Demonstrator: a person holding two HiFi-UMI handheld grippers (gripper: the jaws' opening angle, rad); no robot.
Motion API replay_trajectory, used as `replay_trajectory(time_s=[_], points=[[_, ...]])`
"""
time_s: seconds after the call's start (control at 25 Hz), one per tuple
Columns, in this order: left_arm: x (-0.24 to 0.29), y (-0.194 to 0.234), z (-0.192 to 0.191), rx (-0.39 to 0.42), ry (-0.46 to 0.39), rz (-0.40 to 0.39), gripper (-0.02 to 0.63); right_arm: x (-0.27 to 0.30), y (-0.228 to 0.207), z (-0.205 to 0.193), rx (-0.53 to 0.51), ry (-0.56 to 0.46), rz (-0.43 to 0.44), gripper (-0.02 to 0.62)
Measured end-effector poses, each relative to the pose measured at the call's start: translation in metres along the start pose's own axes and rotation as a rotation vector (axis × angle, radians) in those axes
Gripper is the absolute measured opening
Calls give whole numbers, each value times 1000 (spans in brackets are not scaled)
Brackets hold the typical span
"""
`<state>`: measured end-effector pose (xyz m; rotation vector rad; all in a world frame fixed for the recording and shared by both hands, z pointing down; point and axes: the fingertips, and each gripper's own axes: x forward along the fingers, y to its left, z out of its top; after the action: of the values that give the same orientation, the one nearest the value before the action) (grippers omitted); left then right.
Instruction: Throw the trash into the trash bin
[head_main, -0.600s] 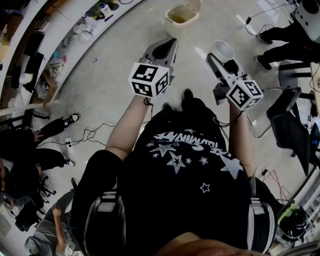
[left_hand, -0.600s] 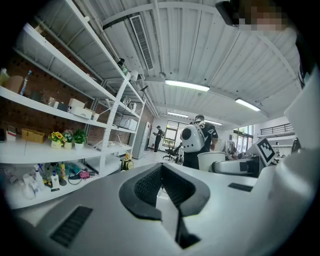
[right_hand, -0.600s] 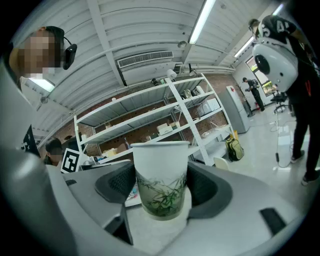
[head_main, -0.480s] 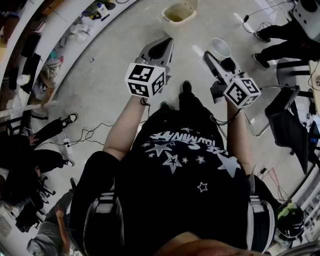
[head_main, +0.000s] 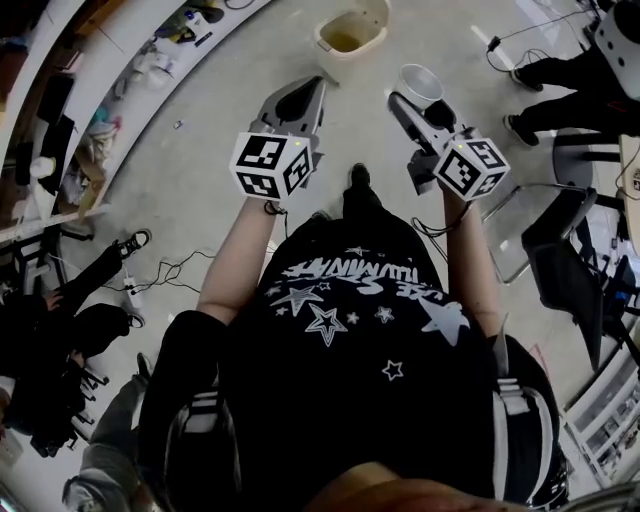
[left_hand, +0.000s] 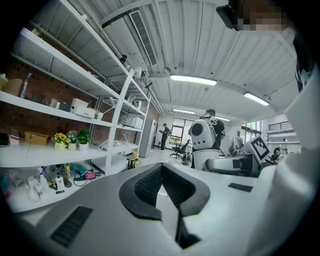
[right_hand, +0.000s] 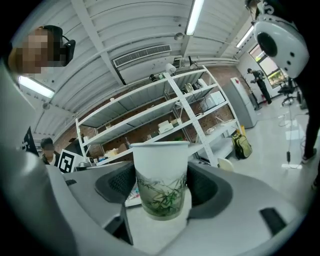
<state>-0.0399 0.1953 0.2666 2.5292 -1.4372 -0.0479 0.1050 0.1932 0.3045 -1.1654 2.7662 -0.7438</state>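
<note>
A cream trash bin (head_main: 352, 30) stands on the floor ahead of me, at the top of the head view. My right gripper (head_main: 421, 98) is shut on a white paper cup (head_main: 420, 85) printed with green bamboo leaves. In the right gripper view the cup (right_hand: 160, 180) sits upright between the two dark pads of that gripper (right_hand: 161, 189). My left gripper (head_main: 300, 97) is held level beside it with its jaws shut and nothing in them (left_hand: 172, 200). From the left gripper view the cup (left_hand: 205, 158) shows off to the right.
Long white shelves (head_main: 120, 90) with bottles and clutter curve along the left. Cables (head_main: 170, 272) lie on the floor near a seated person's feet (head_main: 128, 243). A black chair (head_main: 565, 240) and a standing person's legs (head_main: 560, 70) are at the right.
Both grippers have drifted up and left in the head view, and the cup is a little closer to the bin. The grip on the cup is unchanged.
</note>
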Motion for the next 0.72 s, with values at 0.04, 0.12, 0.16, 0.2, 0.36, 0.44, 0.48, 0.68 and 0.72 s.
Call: replay_trajectory(time_s=[0.04,0.12,0.16,0.2,0.36,0.44,0.48,0.68,0.72], points=[[9,2,1,4,0,3,9,6,-8,4,1,3,4,320],[27,7,2,1,2,15,9,16,-24,10,4,11,10,320],[36,10,2,-3,5,21,9,20,-32,13,5,16,13,321],[46,13,1,-4,8,26,9,24,-40,15,5,22,15,321],[84,18,2,19,23,35,9,34,-77,24,20,41,16,320],[100,21,4,17,22,42,9,38,-94,32,24,43,15,321],[108,23,5,12,20,48,9,40,-102,37,24,41,15,321],[138,24,8,17,11,60,9,45,-131,53,32,32,30,320],[143,23,10,23,10,60,9,46,-134,54,29,36,35,321]])
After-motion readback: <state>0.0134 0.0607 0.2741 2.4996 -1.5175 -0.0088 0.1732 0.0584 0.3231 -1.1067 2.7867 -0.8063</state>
